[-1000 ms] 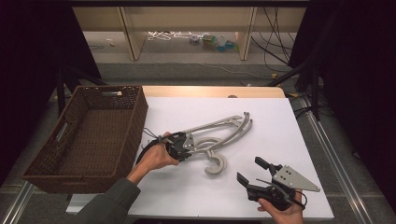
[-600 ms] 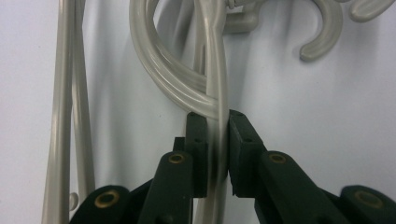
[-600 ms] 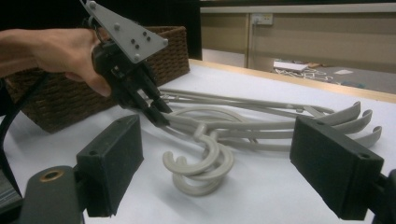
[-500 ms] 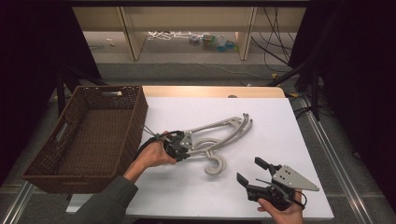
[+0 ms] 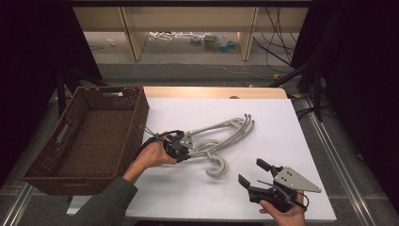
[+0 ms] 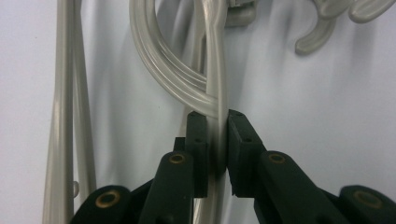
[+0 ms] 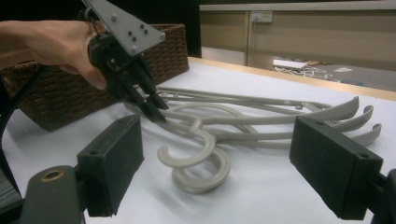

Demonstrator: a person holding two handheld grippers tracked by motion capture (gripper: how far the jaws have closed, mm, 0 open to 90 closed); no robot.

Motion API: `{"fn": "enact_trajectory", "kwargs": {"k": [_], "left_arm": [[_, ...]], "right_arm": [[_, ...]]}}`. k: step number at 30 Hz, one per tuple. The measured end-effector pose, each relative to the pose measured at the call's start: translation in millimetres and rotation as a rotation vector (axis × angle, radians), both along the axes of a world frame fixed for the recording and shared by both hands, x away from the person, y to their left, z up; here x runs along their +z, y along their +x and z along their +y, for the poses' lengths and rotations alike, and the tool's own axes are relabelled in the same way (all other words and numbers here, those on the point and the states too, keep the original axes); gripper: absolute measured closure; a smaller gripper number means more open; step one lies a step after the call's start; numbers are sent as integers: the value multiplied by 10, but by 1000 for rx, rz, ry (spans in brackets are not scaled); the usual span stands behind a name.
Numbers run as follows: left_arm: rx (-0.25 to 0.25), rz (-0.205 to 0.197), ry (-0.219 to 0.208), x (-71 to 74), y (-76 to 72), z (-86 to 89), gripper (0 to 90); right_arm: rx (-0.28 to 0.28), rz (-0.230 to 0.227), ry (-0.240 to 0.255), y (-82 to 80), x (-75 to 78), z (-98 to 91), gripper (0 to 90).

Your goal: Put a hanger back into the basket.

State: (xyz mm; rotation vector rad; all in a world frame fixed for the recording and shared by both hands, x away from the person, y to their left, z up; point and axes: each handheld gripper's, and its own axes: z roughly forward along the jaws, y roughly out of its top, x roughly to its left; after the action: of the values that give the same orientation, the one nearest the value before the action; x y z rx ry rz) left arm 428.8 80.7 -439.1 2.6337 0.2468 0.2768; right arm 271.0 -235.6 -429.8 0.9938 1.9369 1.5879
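A white surface [image 5: 291, 132] fills the middle of a dim room, with pale shelving and loose cables on the floor beyond it. Nearest, at the front right edge, the right hand [image 5: 282, 215] holds the right tongs [image 5: 254, 173] low over the surface, jaws spread wide with nothing between them, pointing toward the hangers [image 5: 221, 136]. Farther in and to the left, the left hand [image 5: 153, 154] comes in on a grey sleeve [image 5: 106, 202], wrist bent so that the left tongs [image 6: 217, 140] angle down onto the hangers; their jaws are clenched on one thin bar near the hooks, just where a curved neck crosses it. The hangers lie stacked in mid-surface, hooks toward the front, arms fanned to the far right. Three arm tips show, so probably three hangers, though the overlap makes the count uncertain. One wicker basket [image 5: 70, 141] sits at the left edge, touching the surface.
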Motion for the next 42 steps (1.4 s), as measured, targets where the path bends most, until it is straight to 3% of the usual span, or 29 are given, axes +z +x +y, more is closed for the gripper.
{"fn": "enact_trajectory", "kwargs": {"k": [5,12,20,21,22,23,25,28,29,31,33,36,38,39,42], "left_arm": [[51,5,-77,103,-20,16,809],[91,-34,-145,310,-5,140,813],[104,-8,-229,597,-92,233,814],[125,-7,-256,607,-114,225,814],[113,-11,-236,656,-122,239,814],[116,-12,-243,682,-135,244,814],[131,0,-285,722,-159,259,814],[130,3,-290,836,-191,313,814],[154,2,-321,881,-228,327,814],[150,-12,-318,977,-279,383,814],[163,-12,-356,1091,-346,458,815],[167,-42,-370,1268,-418,584,815],[157,-64,-356,1391,-452,680,815],[169,-60,-376,1421,-469,706,815],[175,-86,-357,1545,-492,856,815]], "right_arm": [[-2,-3,-3,0,2,-6,185],[-2,-1,-3,-1,8,-18,189],[-6,0,-8,2,8,-25,189],[-7,11,-15,-3,9,-31,188],[-7,11,-11,-3,9,-32,188],[-15,4,-10,-2,8,-31,189],[-8,-5,7,8,1,-21,188],[-13,17,-8,-1,-1,-37,188],[-10,13,1,4,-5,-34,188],[-13,22,-12,-1,3,-41,188],[-16,20,-9,-7,0,-45,189],[-20,19,-14,-8,2,-45,188],[-13,17,-9,-2,-8,-43,188],[-13,18,-5,-1,-10,-41,188],[-19,17,-3,5,-14,-31,188]]}}
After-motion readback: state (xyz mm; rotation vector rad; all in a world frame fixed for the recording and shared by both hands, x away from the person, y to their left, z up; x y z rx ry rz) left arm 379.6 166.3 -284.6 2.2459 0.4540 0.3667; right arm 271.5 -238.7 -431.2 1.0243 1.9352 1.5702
